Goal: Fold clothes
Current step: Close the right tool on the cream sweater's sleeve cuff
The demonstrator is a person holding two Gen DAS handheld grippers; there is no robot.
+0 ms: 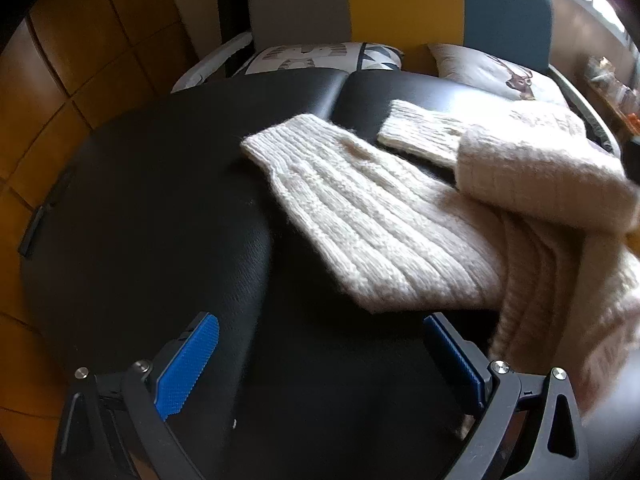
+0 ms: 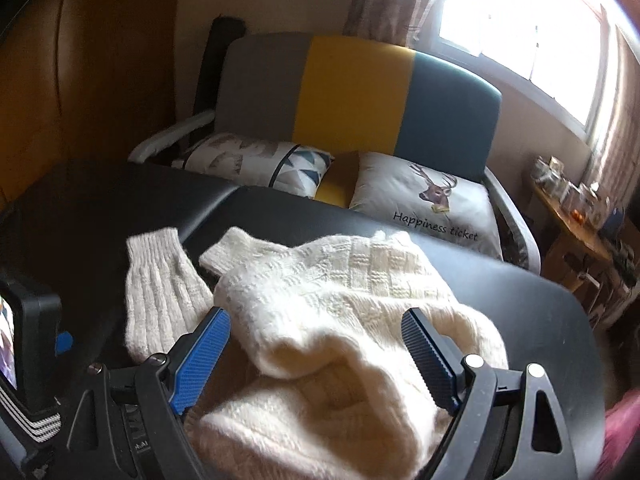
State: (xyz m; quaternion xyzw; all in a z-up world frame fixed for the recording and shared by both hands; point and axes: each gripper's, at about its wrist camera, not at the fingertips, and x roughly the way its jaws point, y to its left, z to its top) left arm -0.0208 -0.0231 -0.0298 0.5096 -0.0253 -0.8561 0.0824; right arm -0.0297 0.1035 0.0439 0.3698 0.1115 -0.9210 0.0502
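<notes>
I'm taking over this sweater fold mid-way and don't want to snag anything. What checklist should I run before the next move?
1. Left gripper open, nothing between its fingers: ok.
2. Right gripper open, around the sweater fold but not clamped: ok.
3. Ribbed sleeve lying flat on the black table: ok.
4. Second cuff folded neatly inward: not ok, it sticks out.
5. Sweater fully on the table: cannot tell; its near edge seems to hang over.

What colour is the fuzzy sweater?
Cream white sweater; the right wrist view shows it best.
</notes>
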